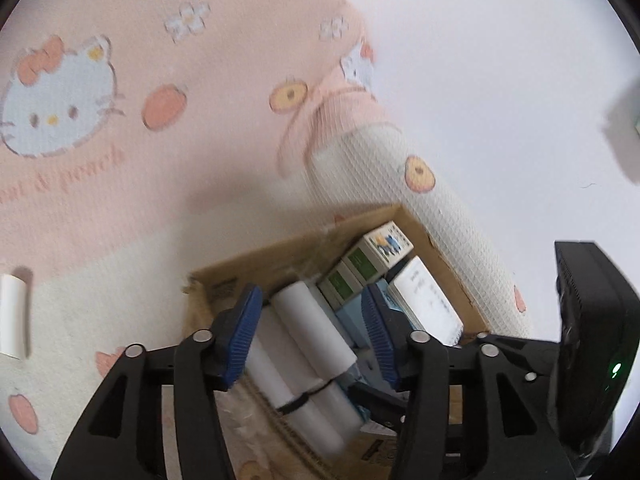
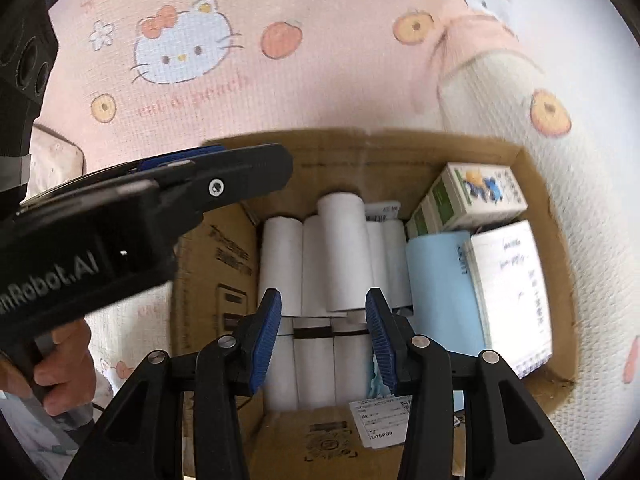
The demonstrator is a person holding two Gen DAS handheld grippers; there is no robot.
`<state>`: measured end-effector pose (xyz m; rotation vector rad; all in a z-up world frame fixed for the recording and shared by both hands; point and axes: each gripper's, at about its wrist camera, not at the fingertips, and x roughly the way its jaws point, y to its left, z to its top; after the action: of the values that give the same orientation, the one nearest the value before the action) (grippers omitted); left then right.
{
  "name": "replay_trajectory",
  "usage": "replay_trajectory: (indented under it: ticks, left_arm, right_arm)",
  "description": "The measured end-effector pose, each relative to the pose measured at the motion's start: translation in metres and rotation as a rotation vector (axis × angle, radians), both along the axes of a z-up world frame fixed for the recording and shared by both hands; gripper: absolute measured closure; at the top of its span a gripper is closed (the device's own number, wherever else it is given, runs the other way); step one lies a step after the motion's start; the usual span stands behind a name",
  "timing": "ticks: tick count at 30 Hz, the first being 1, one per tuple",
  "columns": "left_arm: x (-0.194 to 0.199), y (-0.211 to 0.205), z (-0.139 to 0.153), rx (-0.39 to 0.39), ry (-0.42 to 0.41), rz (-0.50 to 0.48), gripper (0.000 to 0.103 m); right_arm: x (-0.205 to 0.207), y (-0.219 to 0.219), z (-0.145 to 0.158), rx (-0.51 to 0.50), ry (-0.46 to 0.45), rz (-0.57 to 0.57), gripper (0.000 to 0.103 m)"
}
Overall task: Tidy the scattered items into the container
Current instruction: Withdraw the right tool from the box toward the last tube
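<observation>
A cardboard box (image 2: 536,184) sits on a pink and cream blanket (image 2: 312,80) printed with cartoon cats and peaches, and both grippers hang over it. The right gripper (image 2: 324,336) points steeply down into the box, its blue-padded jaws standing apart with nothing pinched between them; the pads touch nothing. Straight below the gap lie the white paper rolls (image 2: 340,256), packed side by side along the left half of the box, one roll resting on top of the others and a dark band around the nearer rolls. To the right of the rolls lies a pale blue packet (image 2: 436,280), then a white spiral notepad (image 2: 512,288) against the right wall, and in the far right corner a green and white carton (image 2: 476,196) with a cartoon figure on it. A white printed label (image 2: 380,420) lies at the near edge of the box. The left gripper (image 1: 312,336) comes in from the left side, held by a hand (image 2: 60,364) on its grip; its jaws are spread wide and empty, with the top roll lying loose in the box between and beyond them, clear of both pads. One more white roll (image 1: 14,316) lies out on the blanket, well to the left of the box and apart from both grippers. Beyond the blanket's folded edge, on the far right, is a plain white surface (image 1: 500,60).
</observation>
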<state>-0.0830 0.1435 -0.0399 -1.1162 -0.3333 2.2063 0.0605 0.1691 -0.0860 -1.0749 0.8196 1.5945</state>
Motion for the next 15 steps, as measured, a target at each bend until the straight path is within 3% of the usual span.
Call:
replay_trajectory:
  ticks: [2,8,15]
  left_arm:
    - [0.006,-0.011,0.001,0.001,0.018,0.015,0.042]
    - [0.020,-0.046,-0.008,0.032,0.012,0.087,0.040]
    - [0.042,-0.089,-0.009,-0.013,0.081,0.212,0.040]
  right_arm:
    - [0.005,0.001,0.006,0.015,-0.014,0.007,0.051]
    - [-0.006,-0.020,0.015,0.022,-0.027,0.023,0.051]
    - [-0.034,-0.038,0.020,0.083,-0.117,0.062,0.051]
